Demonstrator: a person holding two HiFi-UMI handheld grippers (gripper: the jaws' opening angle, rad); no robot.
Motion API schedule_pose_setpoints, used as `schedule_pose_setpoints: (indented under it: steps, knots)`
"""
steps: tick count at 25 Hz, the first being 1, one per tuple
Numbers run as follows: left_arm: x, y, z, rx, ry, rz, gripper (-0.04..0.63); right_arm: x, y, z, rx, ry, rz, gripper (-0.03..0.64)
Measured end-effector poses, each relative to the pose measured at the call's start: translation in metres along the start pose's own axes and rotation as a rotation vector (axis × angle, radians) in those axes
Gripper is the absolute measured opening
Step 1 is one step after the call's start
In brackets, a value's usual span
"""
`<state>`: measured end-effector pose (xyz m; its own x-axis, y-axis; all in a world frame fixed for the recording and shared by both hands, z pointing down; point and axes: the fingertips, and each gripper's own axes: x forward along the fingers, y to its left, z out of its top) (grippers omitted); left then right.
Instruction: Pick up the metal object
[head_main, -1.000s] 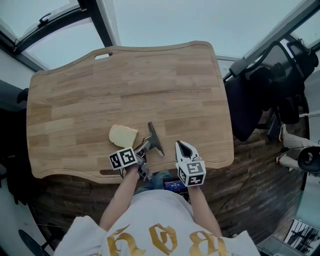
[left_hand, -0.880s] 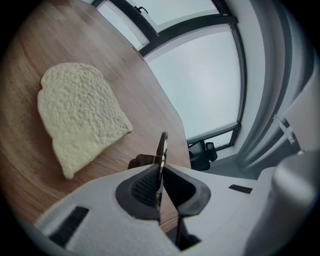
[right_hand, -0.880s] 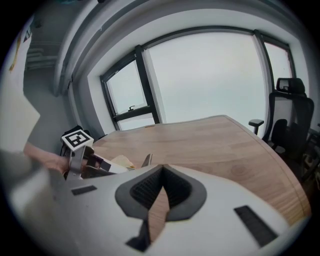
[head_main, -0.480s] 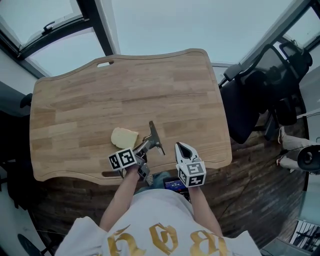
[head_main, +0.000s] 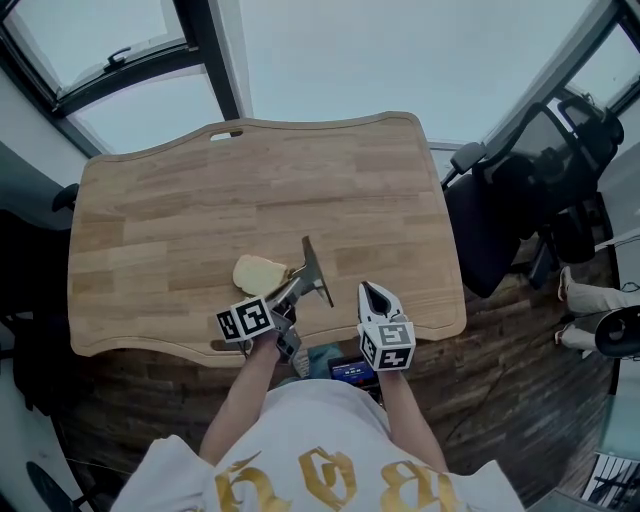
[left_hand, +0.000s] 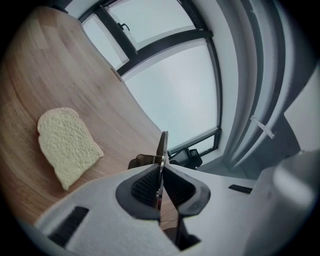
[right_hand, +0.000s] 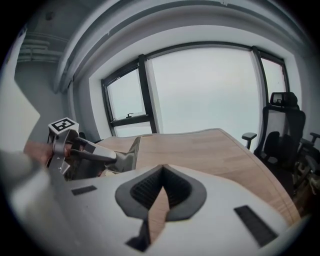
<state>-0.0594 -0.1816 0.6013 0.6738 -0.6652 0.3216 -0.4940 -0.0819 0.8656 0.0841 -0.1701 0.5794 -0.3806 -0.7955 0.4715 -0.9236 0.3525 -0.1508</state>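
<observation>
The left gripper (head_main: 288, 298) is clenching the flat handle of the metal object (head_main: 314, 268), its pads pressing on both faces of the thin strip. The blade is sitting just right of the bread slice (head_main: 258, 273), which is lying on the wooden table (head_main: 180, 200). The right gripper (head_main: 371, 291) is hovering farther right of the bread slice, beyond the metal object, with its jaws closed together and gripping nothing.

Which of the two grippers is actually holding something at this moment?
The left gripper: its jaws are closed on the thin metal object, which stands edge-on between the pads. The right gripper has its jaws together with nothing between them.
</observation>
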Motion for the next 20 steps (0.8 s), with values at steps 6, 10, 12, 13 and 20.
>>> schedule_pose_setpoints:
  steps: [6, 10, 12, 13, 20]
  knots:
    - [-0.014, -0.019, 0.014, 0.061, -0.036, -0.022, 0.038, -0.007, 0.001, 0.013, 0.040, -0.038, 0.009, 0.011]
    - [-0.026, -0.034, 0.020, 0.106, -0.062, -0.049, 0.039, -0.015, 0.006, 0.022, 0.019, -0.062, 0.017, 0.011]
    - [-0.031, -0.041, 0.024, 0.136, -0.075, -0.062, 0.038, -0.017, 0.011, 0.026, 0.010, -0.073, 0.024, 0.011]
    - [-0.034, -0.044, 0.026, 0.146, -0.084, -0.071, 0.038, -0.018, 0.013, 0.028, 0.006, -0.078, 0.027, 0.011]
    - [-0.049, -0.064, 0.033, 0.112, -0.151, -0.141, 0.038, -0.031, 0.019, 0.029, 0.007, -0.100, 0.038, 0.012]
